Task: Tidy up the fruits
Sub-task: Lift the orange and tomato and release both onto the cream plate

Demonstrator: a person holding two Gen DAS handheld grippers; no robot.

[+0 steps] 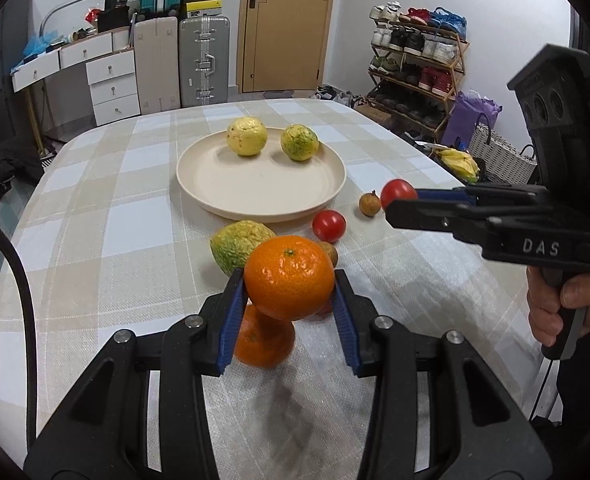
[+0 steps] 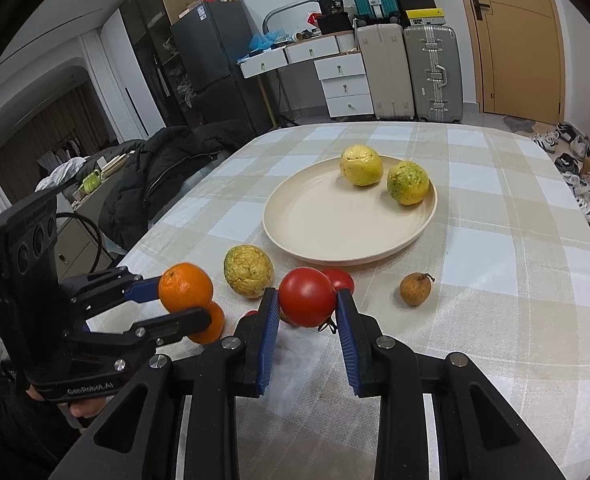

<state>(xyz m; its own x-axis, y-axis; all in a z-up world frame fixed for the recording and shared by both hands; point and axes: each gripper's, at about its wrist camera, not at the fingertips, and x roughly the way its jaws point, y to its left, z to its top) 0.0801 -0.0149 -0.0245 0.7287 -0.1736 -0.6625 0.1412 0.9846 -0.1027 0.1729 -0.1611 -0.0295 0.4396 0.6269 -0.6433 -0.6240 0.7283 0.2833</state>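
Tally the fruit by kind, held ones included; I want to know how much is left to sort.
Yellow-green fruits: 3
Oranges: 2
Tomatoes: 3, one mostly hidden
Brown fruits: 2
Total: 10

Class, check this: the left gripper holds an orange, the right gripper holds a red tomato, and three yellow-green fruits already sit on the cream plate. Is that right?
Not quite. Only two yellow-green fruits sit on the cream plate; the third lies on the tablecloth beside it, as the right wrist view shows. The left gripper does hold the orange, and the right gripper the red tomato.
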